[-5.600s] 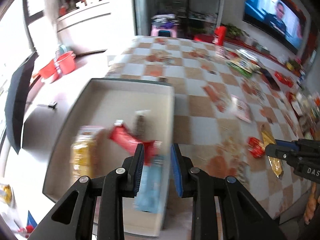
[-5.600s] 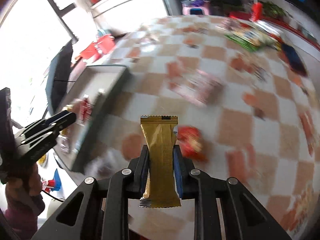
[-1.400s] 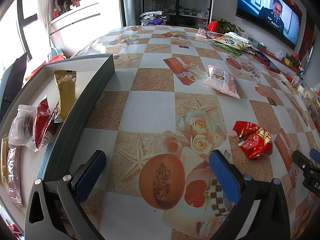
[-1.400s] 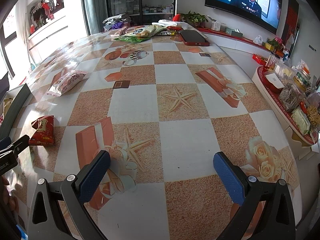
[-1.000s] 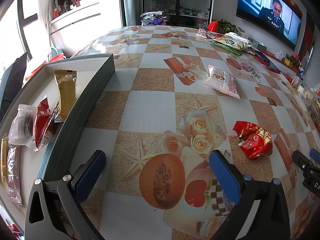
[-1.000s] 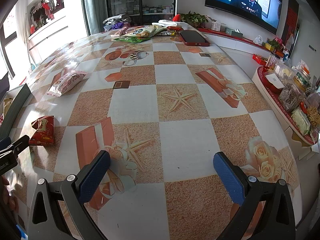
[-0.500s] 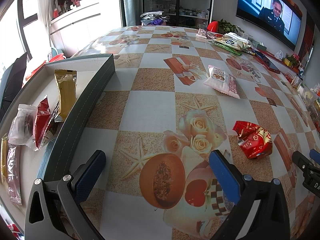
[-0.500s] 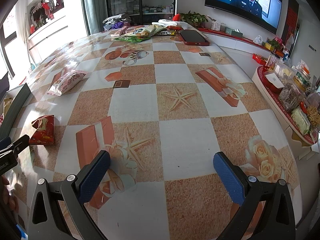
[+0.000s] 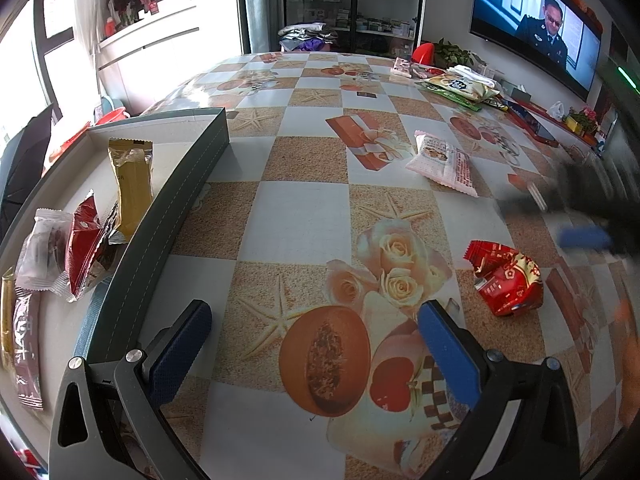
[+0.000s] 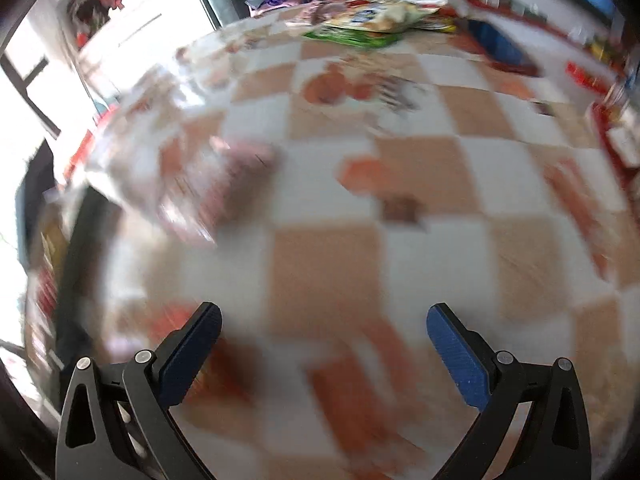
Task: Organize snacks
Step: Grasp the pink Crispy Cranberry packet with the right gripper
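A grey box (image 9: 176, 208) lies at the table's left edge and holds several snack packets, among them a gold packet (image 9: 132, 184) and a red one (image 9: 82, 252). On the tablecloth lie a red crumpled packet (image 9: 506, 276) and a pink-white packet (image 9: 442, 162). My left gripper (image 9: 316, 344) hovers open over the cloth beside the box, holding nothing. My right gripper (image 10: 324, 344) is open and empty; its view is motion-blurred, with the pink-white packet (image 10: 224, 184) ahead to the left. It also shows as a dark blur, the right gripper (image 9: 588, 216), just beyond the red packet.
Larger snack bags (image 9: 460, 84) are piled at the table's far right, with a dark phone-like slab (image 9: 532, 120) near them. The tablecloth (image 9: 296, 216) is checkered with printed pictures. A TV (image 9: 536, 28) hangs on the right wall; shelves stand behind the table.
The right gripper has swung fast to the left and forward over the table, blurring its view. The left gripper has stayed put. Both remain open.
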Available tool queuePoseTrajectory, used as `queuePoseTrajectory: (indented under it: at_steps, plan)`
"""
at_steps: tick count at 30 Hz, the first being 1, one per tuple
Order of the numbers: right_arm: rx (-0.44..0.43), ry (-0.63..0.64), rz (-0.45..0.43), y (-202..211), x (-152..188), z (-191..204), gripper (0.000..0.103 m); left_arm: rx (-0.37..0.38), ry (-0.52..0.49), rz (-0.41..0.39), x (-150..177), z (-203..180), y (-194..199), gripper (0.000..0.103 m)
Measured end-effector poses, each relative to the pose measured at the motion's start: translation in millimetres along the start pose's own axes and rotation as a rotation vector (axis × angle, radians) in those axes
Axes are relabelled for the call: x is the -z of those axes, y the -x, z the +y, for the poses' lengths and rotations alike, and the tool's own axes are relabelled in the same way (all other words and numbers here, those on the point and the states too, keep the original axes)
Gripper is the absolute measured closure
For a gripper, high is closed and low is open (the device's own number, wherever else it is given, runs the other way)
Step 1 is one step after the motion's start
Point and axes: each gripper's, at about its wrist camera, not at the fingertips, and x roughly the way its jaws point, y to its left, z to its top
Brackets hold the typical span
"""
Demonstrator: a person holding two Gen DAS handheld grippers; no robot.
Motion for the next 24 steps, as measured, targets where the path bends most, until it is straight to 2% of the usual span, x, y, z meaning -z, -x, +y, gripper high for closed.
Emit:
queuePoseTrajectory:
  at_steps: [2, 4, 5, 7, 9, 11, 12, 14, 15, 18, 24]
  plan:
    - [-0.061, -0.054, 0.020, -10, -23, 12, 0.000, 0.000, -0.001, 0.000, 0, 0, 0, 0.000]
    - [-0.077, -0.060, 0.026, -19, -40, 26, 0.000, 0.000, 0.000, 0.000, -1, 0, 0, 0.000]
    - [-0.058, -0.040, 0.027, -25, -48, 36, 0.000, 0.001, 0.000, 0.000, 0, 0, 0, 0.000]
    - [0.044, 0.057, 0.031, -39, -60, 60, 0.000, 0.001, 0.000, 0.000, 0, 0, 0, 0.000]
    - [0.182, 0.212, 0.037, -57, -62, 85, 0.000, 0.002, 0.000, -0.001, 0, 0, 0, 0.000]
    - [0.166, 0.252, 0.008, -56, -57, 90, 0.002, 0.001, -0.001, -0.001, 0, 0, 0, 0.000]
    - [0.162, 0.253, 0.008, -55, -57, 89, 0.008, 0.000, -0.002, 0.000, 0, -1, 0, 0.000]
    - [0.155, 0.269, -0.007, -45, -54, 83, 0.034, 0.000, -0.002, -0.001, 0, -1, 0, 0.000]
    - [0.155, 0.264, -0.010, -40, -53, 78, 0.060, 0.000, -0.002, -0.001, 0, -1, 0, 0.000]
    - [0.099, 0.208, 0.000, -26, -44, 51, 0.060, 0.000, -0.002, -0.001, 0, -1, 0, 0.000]
    - [0.105, 0.162, -0.010, 11, 10, -8, 0.059, -0.001, -0.002, -0.001, 0, -1, 0, 0.000]
